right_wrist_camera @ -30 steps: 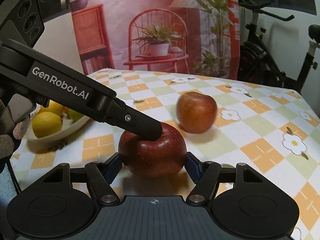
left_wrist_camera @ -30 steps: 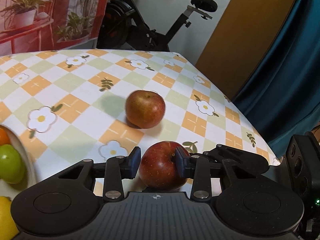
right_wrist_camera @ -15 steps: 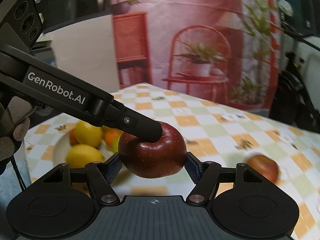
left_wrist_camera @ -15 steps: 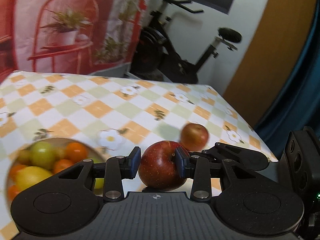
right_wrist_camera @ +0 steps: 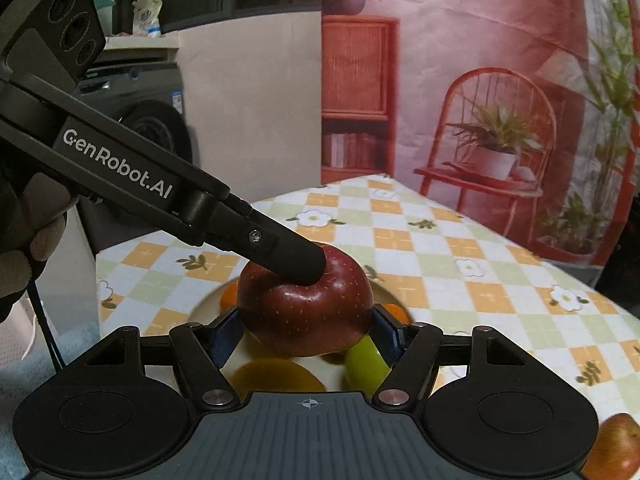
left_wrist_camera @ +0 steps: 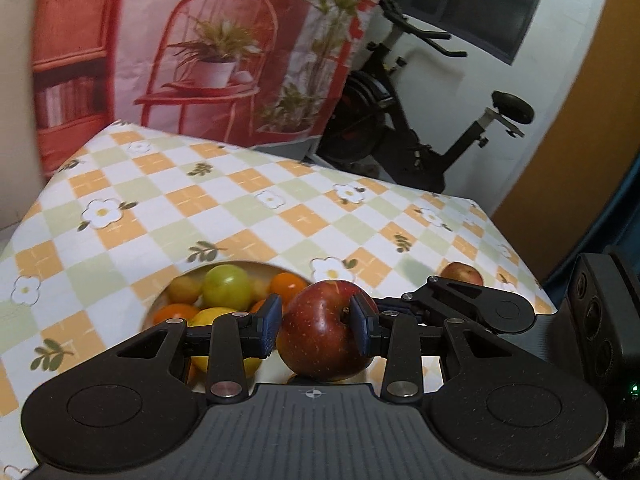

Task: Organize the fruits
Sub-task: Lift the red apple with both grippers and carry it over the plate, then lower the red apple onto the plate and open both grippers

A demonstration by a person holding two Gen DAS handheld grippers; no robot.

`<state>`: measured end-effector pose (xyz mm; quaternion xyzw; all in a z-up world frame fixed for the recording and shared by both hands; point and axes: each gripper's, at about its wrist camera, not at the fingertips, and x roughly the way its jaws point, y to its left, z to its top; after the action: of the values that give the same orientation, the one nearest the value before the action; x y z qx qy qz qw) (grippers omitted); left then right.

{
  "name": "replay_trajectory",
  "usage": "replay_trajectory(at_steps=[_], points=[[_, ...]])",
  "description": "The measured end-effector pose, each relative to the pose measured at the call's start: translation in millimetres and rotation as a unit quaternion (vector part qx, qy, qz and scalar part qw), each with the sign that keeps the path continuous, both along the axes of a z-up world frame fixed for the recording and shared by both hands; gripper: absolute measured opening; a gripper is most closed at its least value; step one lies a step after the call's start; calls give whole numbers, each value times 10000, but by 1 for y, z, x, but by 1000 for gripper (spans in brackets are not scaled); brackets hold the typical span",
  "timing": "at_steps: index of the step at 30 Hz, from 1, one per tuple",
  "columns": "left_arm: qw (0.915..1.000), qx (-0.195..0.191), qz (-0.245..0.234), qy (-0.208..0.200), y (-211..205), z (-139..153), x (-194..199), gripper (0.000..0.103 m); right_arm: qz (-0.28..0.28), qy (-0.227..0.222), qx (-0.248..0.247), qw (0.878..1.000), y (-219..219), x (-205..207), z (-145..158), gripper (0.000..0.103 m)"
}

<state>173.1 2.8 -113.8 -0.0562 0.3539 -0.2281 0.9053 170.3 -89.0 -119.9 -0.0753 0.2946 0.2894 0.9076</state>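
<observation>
Both grippers hold one dark red apple (left_wrist_camera: 324, 336) between them in the air over the fruit plate (left_wrist_camera: 256, 266). My left gripper (left_wrist_camera: 318, 322) is shut on it, one pad by the stem. My right gripper (right_wrist_camera: 306, 330) is shut on the same apple (right_wrist_camera: 304, 312) from its sides; the left gripper's finger (right_wrist_camera: 288, 258) lies across its top. The plate holds a green fruit (left_wrist_camera: 226, 286), oranges (left_wrist_camera: 288, 284) and a lemon (left_wrist_camera: 218, 316). A second red apple (left_wrist_camera: 462, 274) lies on the table at the right, also in the right wrist view (right_wrist_camera: 614, 446).
The table (left_wrist_camera: 180, 208) has a checked floral cloth; its far and right edges drop off. An exercise bike (left_wrist_camera: 416, 120) stands behind it. A printed backdrop (right_wrist_camera: 480, 80) hangs at the back, and a washing machine (right_wrist_camera: 140, 104) stands to the left.
Both grippers have carried the dark red apple up and leftward from the cloth to above the fruit plate. The second apple stayed on the table and now lies far right.
</observation>
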Motion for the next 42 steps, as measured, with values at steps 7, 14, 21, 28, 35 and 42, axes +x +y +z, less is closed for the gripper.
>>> replay_trajectory(at_steps=[7, 14, 21, 28, 35, 42], points=[[9998, 25, 183, 74, 12, 1, -12, 40, 215, 217, 110, 9995, 14, -3, -2, 64], [9994, 126, 268, 195, 30, -8, -29, 40, 569, 474, 77, 9972, 34, -14, -9, 64], [9987, 102, 405, 282, 41, -19, -27, 40, 693, 538, -165, 9960, 49, -14, -20, 64], [9976, 43, 541, 431, 52, -29, -21, 40, 792, 598, -377, 9944, 59, -5, -30, 64], [9971, 44, 587, 486, 53, -32, -17, 42, 850, 584, -480, 9935, 62, 0, -36, 65], [9965, 203, 599, 544, 48, -38, -17, 42, 870, 552, -497, 9934, 62, -2, -35, 64]])
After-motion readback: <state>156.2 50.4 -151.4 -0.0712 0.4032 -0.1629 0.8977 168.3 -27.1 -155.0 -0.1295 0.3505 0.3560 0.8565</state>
